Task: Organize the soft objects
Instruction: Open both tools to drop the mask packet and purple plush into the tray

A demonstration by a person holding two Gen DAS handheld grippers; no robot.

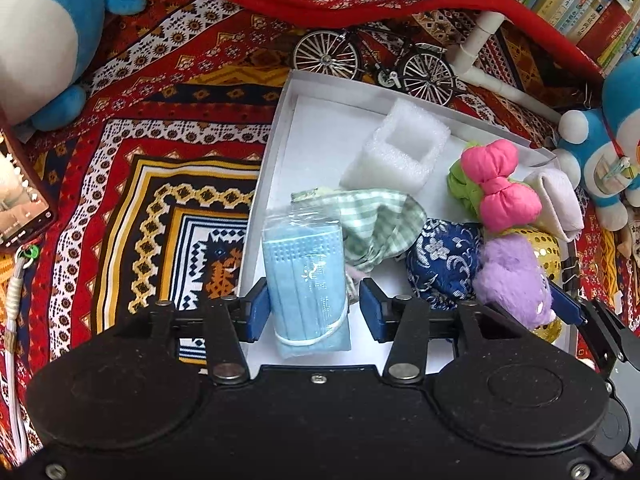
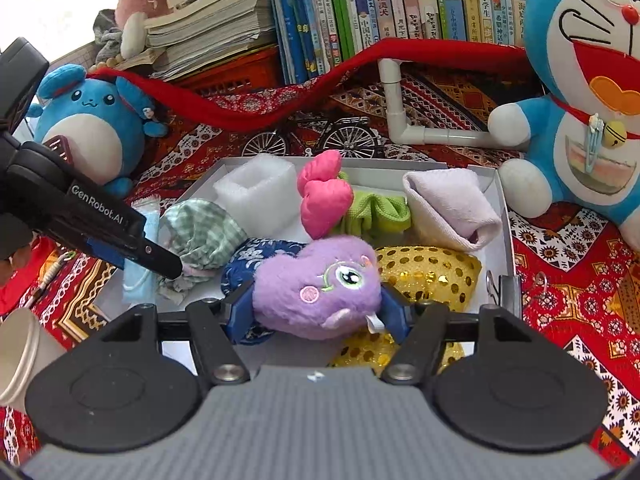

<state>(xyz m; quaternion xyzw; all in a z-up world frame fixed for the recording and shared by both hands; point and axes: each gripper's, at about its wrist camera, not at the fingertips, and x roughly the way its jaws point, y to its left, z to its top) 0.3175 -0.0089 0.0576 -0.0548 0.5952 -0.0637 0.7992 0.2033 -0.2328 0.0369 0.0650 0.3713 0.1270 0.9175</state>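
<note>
A pack of blue face masks (image 1: 306,276) lies in the white box (image 1: 280,120) near its left wall. My left gripper (image 1: 314,300) stands open around the pack: the left pad touches it, the right pad stands clear. My right gripper (image 2: 316,308) is shut on a purple plush toy (image 2: 320,284), held just over a gold sequin cushion (image 2: 432,272). Also in the box are a white foam block (image 1: 400,148), a green checked cloth (image 1: 380,220), a blue floral pouch (image 1: 444,264), a pink bow (image 1: 500,188) on green cloth, and a folded white towel (image 2: 452,208).
A model bicycle (image 1: 372,56) and a white pipe frame (image 2: 400,120) stand behind the box. Big blue plush toys sit at the left (image 2: 88,124) and right (image 2: 592,92). A phone (image 1: 20,196) lies at the left and a paper cup (image 2: 20,352) at the near left. Books line the back.
</note>
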